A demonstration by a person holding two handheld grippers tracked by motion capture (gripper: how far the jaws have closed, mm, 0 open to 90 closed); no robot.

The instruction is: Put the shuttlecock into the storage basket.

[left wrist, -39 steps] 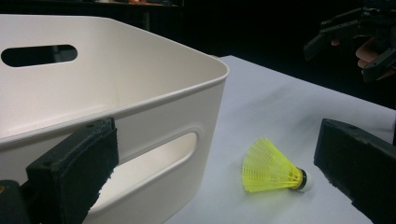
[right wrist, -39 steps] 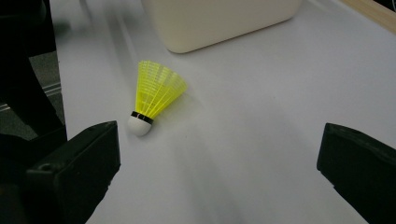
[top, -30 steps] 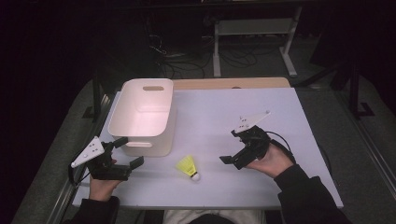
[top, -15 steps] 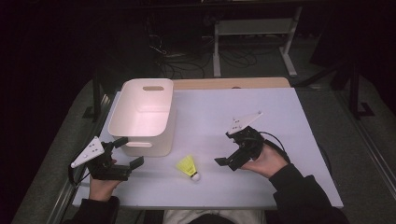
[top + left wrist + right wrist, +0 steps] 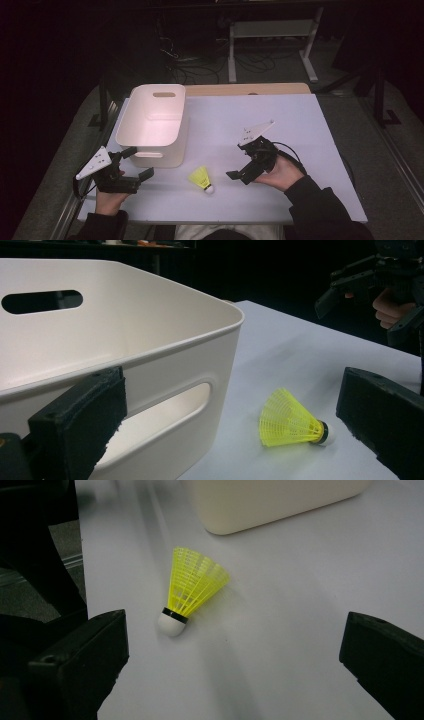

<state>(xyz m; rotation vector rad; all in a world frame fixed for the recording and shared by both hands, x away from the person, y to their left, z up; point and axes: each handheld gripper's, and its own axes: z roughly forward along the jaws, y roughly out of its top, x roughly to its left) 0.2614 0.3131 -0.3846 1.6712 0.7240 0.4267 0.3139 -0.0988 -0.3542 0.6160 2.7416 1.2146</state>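
In the high view, the small yellow plastic shuttlecock with a white cork tip [image 5: 201, 178] is lying on its side on the white table top [image 5: 300, 130], near the person's edge and between the two hands. Its long axis is running from about 5 o'clock at the cork to 11 o'clock at the open skirt.

The right gripper [image 5: 239, 175] is sitting just beside it at 3 o'clock, jaws spread wide and holding nothing, pointing toward 9 o'clock at the shuttlecock. In the right gripper view the shuttlecock [image 5: 191, 591] is lying ahead of the jaws and left of their centre line, cork end nearer. This looks like the hand about to take it; the jaws would need to shift slightly toward the left jaw to straddle the skirt.

The left gripper [image 5: 138, 163] is resting at 9 o'clock from the shuttlecock, farther off, jaws likewise parted and empty, close to the near wall of the white rectangular plastic bin with slot handles [image 5: 165, 94]. In the left gripper view the shuttlecock [image 5: 291, 419] is showing low and right of centre.

The bin is standing beyond, at 11 o'clock from the shuttlecock, empty inside.
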